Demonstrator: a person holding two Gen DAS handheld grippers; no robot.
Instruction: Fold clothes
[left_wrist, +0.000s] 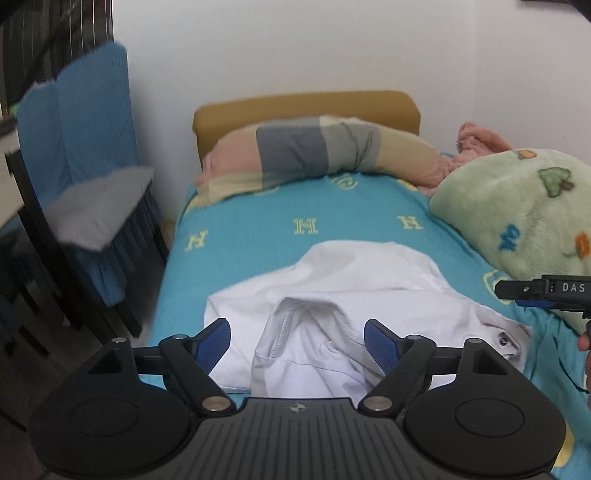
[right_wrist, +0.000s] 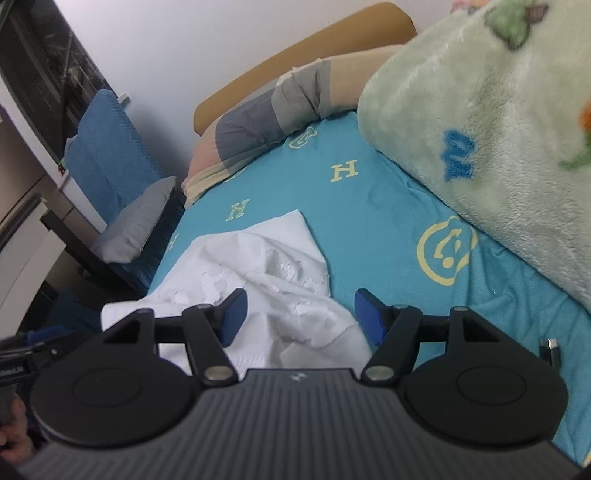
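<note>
A white garment (left_wrist: 343, 295) lies crumpled on the turquoise bed sheet (left_wrist: 258, 214), its collar toward me in the left wrist view. My left gripper (left_wrist: 297, 341) stands open just above it, blue pads apart on either side of the collar, nothing pressed between them. In the right wrist view the same white garment (right_wrist: 266, 266) shows a peeling print. My right gripper (right_wrist: 300, 315) is open over its near edge, pads not touching cloth. The right gripper (left_wrist: 543, 291) also juts in at the right edge of the left wrist view.
A striped pillow (left_wrist: 306, 155) lies against the tan headboard (left_wrist: 306, 107). A green fleece blanket (right_wrist: 487, 122) is piled along the bed's right side, with pink cloth (left_wrist: 476, 144) behind. A chair draped in blue cloth (left_wrist: 85, 122) with a grey cushion (left_wrist: 99, 210) stands left of the bed.
</note>
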